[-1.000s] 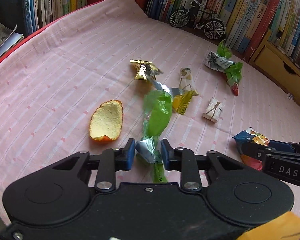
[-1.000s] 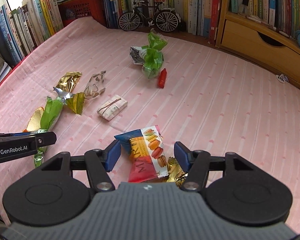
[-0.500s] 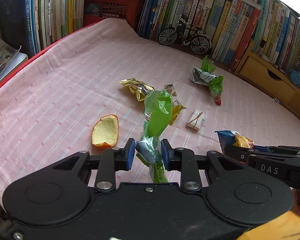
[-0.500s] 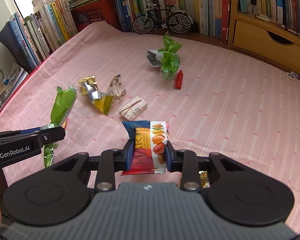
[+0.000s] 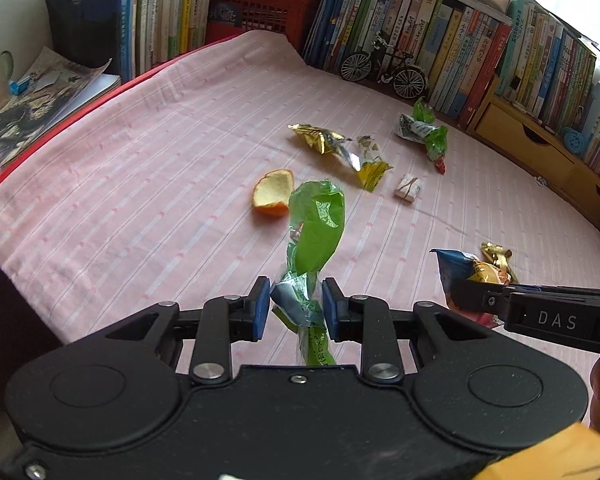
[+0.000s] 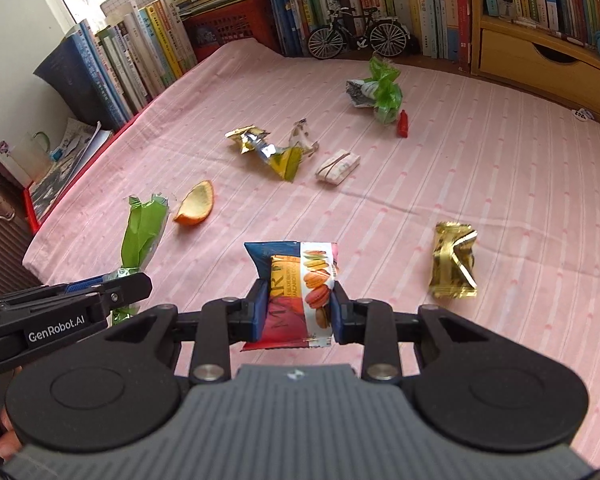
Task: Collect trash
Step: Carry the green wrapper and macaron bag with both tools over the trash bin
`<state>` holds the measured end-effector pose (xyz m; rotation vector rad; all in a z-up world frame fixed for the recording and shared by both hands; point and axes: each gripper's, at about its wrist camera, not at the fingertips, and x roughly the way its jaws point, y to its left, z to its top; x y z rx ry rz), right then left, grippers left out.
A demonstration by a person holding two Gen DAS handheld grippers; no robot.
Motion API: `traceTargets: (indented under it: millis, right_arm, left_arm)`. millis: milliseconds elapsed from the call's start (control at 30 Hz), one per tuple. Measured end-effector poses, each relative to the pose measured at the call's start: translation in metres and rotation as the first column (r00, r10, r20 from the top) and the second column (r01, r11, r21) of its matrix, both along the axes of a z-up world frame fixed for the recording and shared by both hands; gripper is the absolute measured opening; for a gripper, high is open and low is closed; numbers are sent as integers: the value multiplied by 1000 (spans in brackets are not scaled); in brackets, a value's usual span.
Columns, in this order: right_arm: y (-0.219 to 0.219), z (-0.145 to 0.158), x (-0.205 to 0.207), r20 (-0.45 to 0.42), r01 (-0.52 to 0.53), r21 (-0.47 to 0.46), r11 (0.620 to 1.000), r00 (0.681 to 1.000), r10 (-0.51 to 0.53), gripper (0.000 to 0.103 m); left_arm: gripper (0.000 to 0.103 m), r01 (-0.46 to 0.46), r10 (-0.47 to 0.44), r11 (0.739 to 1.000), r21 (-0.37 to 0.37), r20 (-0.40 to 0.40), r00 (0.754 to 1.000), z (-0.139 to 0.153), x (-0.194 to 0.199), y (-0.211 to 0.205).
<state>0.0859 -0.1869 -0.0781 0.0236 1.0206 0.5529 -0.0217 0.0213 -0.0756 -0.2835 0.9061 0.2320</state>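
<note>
Trash litters the pink striped bed. At lower centre of its own view, the left gripper is closed narrowly on a green wrapper that stands up clear of the sheet. The right gripper pinches a macaron packet, also lifted. Orange peel lies left of centre; a gold wrapper lies at right.

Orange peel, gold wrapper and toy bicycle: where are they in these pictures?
orange peel (image 6: 194, 204), right wrist view, on its pale inner side.
gold wrapper (image 6: 454, 260), right wrist view, on its creased middle.
toy bicycle (image 6: 358, 34), right wrist view, on its frame between the wheels.
</note>
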Motion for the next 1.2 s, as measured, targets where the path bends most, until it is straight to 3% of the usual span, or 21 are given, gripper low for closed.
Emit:
traceTargets:
  millis: [333, 533, 900, 1200]
  right_arm:
    - [38, -11, -109, -51, -157, -33, 987, 987, 155, 36]
    - [55, -23, -154, -83, -225, -56, 973, 972, 220, 36]
    - [79, -63, -191, -188, -258, -94, 962, 953, 237, 37]
    - [97, -98, -196, -253, -242, -134, 961, 946, 203, 38]
  left_arm:
    - [26, -85, 84, 996, -3, -79, 993, -10, -113, 39]
    - [26, -127, 124, 992, -14, -133, 983, -25, -165, 56]
    - [26, -188, 158, 979, -85, -272, 949, -81, -227, 67]
    - [27, -156, 112, 982, -110, -331, 937, -121, -235, 68]
